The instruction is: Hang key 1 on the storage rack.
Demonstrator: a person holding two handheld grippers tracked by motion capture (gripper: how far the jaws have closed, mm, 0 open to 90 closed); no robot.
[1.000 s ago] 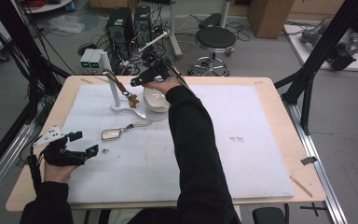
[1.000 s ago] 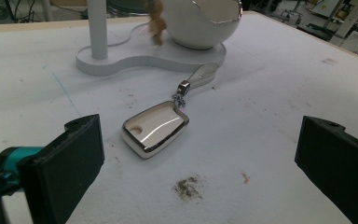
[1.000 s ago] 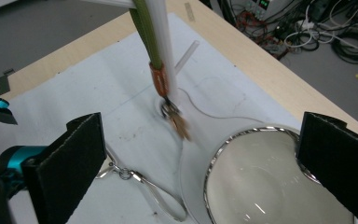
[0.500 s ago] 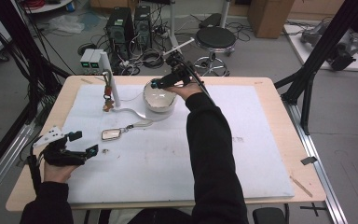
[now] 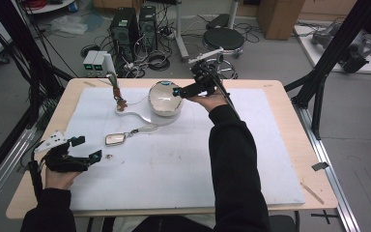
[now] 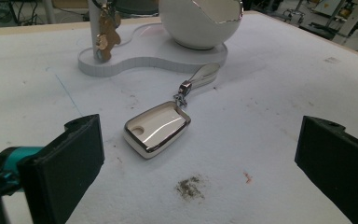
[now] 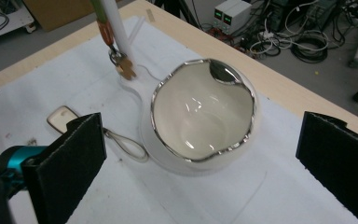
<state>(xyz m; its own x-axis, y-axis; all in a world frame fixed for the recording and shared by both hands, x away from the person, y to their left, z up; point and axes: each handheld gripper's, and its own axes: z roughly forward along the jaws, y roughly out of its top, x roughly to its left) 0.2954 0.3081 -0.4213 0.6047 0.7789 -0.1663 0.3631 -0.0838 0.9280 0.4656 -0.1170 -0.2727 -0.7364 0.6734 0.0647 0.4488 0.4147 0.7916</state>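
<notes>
Bowl [image 7: 204, 114] rim between right gripper [image 7: 200, 154] fingers spread wide, left gripper [image 6: 198, 154] fingers apart, key fob [image 6: 156, 128] ahead on open mat [image 5: 183, 169]

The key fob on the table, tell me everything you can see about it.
The key fob is a small rounded rectangle with a shiny, metallic-looking rim and a pale glossy face with a small round hole near one corner. It lies flat on the white table cover, ahead of the open left gripper, untouched by its jaws. A short chain joins it to a pale strap loop whose far end reaches the white stand base.
</notes>
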